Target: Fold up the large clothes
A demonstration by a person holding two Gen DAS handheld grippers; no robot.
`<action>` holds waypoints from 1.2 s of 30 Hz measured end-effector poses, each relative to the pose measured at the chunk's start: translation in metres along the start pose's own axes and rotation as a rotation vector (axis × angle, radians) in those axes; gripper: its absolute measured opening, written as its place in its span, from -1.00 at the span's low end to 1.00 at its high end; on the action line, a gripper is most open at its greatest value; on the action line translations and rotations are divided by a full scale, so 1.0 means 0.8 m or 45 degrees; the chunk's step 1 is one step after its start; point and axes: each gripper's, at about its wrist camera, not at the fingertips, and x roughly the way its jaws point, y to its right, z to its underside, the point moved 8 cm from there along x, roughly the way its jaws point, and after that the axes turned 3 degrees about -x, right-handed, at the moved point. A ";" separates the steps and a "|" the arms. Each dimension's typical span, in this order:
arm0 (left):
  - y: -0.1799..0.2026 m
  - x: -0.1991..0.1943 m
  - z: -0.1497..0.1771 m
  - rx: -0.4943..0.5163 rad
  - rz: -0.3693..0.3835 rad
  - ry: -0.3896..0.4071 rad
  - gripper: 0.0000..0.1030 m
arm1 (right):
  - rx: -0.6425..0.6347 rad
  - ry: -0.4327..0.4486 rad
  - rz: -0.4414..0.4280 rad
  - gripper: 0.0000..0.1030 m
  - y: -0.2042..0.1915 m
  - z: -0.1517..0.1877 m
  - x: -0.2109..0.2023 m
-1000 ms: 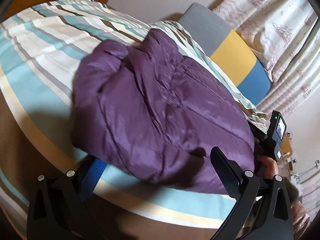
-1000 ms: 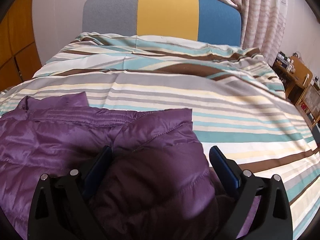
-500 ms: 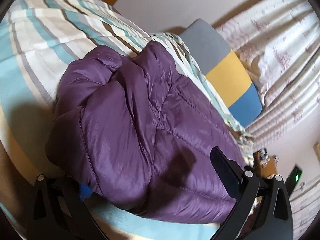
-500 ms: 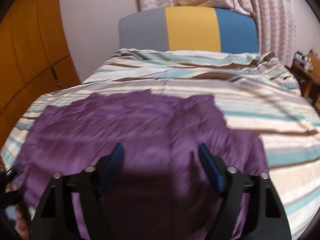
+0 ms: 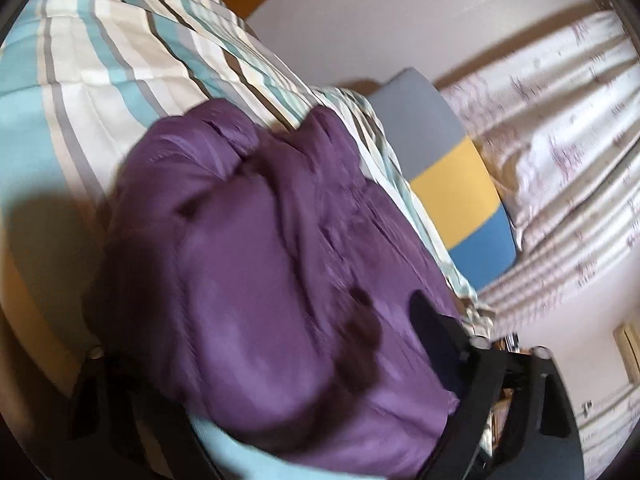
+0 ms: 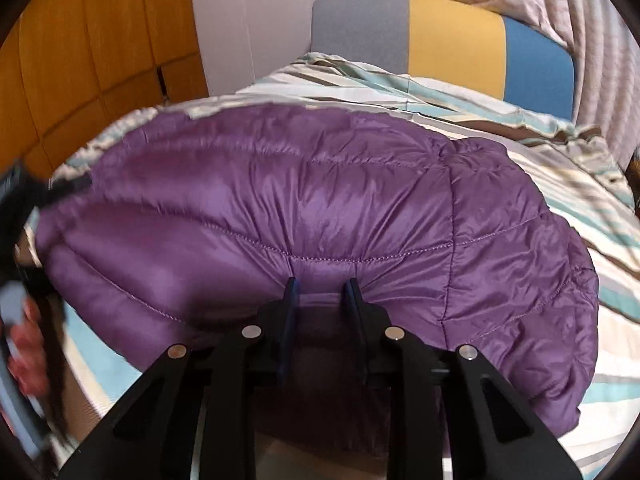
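Note:
A purple quilted puffer jacket [image 6: 320, 208] lies in a folded bundle on the striped bed. My right gripper [image 6: 320, 286] is shut on the jacket's near edge, pinching a fold of fabric between its fingers. In the left wrist view the jacket [image 5: 272, 240] fills the middle, blurred by motion. My left gripper [image 5: 264, 364] is wide open with the jacket's near end between its jaws; its right finger [image 5: 436, 328] shows, and its left finger is hidden under the fabric. The left gripper also shows blurred at the left edge of the right wrist view [image 6: 20, 240].
The striped bedspread [image 6: 580, 200] covers the bed. A grey, yellow and blue headboard [image 6: 452, 36] stands at the far end, with patterned curtains [image 5: 560, 120] behind it. Wooden cabinets [image 6: 100, 48] line the left wall.
My right gripper has drawn back to the jacket's near edge and closed on it. My left gripper has moved in over the jacket's end, which now covers its left finger.

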 end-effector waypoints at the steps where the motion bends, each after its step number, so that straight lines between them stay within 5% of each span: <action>1: -0.006 0.001 -0.003 -0.025 -0.008 0.012 0.38 | -0.009 -0.002 0.012 -0.56 -0.001 0.001 0.002; 9: -0.019 0.004 -0.006 -0.079 -0.048 0.046 -0.42 | 0.024 0.012 -0.008 -0.56 0.002 0.003 0.008; 12: 0.007 -0.012 -0.010 0.057 -0.107 0.120 -0.56 | 0.025 0.018 0.011 -0.56 0.001 0.002 0.005; 19: 0.100 -0.037 -0.008 0.608 -0.246 0.307 -0.58 | 0.069 0.017 0.007 -0.56 0.008 0.003 0.005; 26: 0.182 -0.031 0.025 1.123 -0.343 0.389 -0.58 | 0.086 0.013 0.014 -0.55 0.007 -0.001 0.008; 32: 0.227 -0.024 0.063 1.309 -0.229 0.379 -0.58 | 0.170 0.026 -0.088 -0.52 0.015 -0.002 0.005; 36: 0.248 -0.014 0.084 1.390 -0.185 0.349 -0.58 | 0.292 0.105 -0.144 -0.30 0.036 -0.005 -0.023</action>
